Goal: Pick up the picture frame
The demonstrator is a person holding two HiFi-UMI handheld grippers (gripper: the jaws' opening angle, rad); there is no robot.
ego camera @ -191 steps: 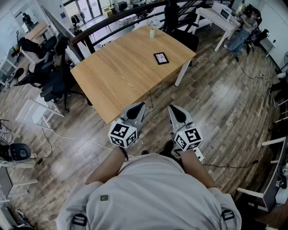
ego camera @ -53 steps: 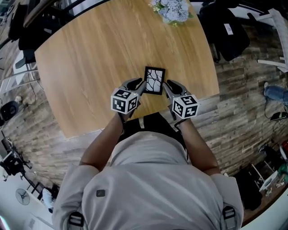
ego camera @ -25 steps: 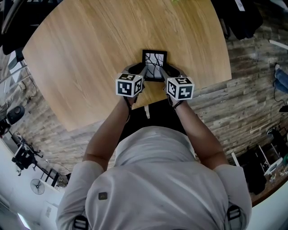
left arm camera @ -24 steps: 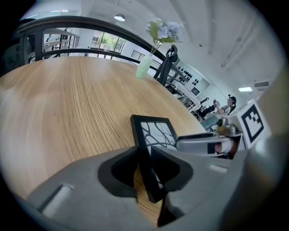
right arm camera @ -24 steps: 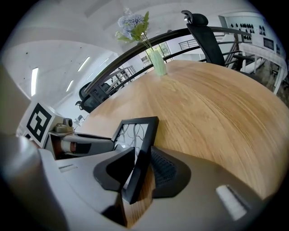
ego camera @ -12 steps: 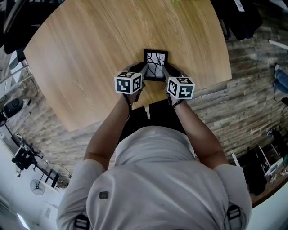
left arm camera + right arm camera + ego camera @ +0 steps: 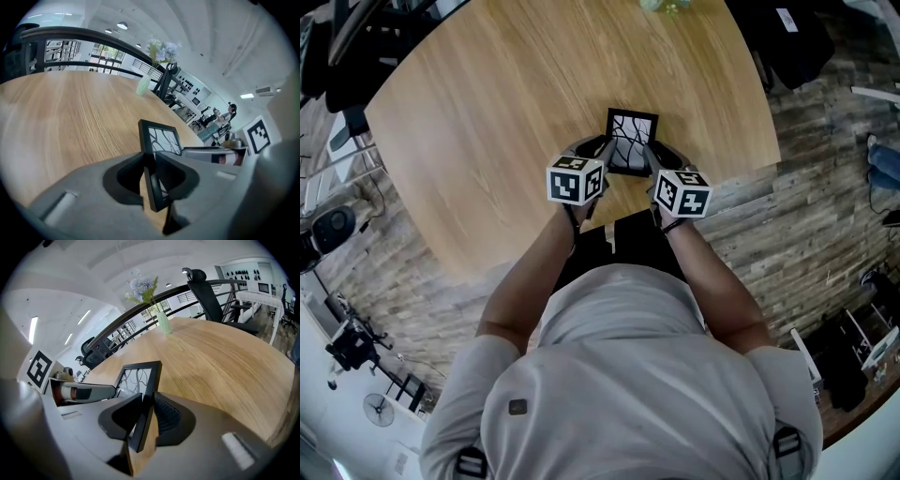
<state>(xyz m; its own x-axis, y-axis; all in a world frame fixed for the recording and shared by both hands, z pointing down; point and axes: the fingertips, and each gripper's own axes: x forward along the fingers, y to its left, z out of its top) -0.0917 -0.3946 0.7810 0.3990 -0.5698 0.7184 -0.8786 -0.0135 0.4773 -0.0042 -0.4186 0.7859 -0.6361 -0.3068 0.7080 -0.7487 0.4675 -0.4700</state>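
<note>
A small black picture frame with a branch-like drawing hangs just above the round wooden table, near its front edge. My left gripper has its jaws closing on the frame's left edge, and the pads press on it. My right gripper does the same on the right edge. In the left gripper view the picture frame stands on edge between the jaws of the left gripper. The right gripper view shows the picture frame clamped in the right gripper, with the other gripper beyond it.
A pale green vase of flowers stands at the table's far side. A dark railing and office chairs lie beyond the table. Plank floor surrounds it, and the table's front edge lies close under my hands.
Both grippers have tightened on the frame's side edges and risen together. The frame has come up off the tabletop with them.
</note>
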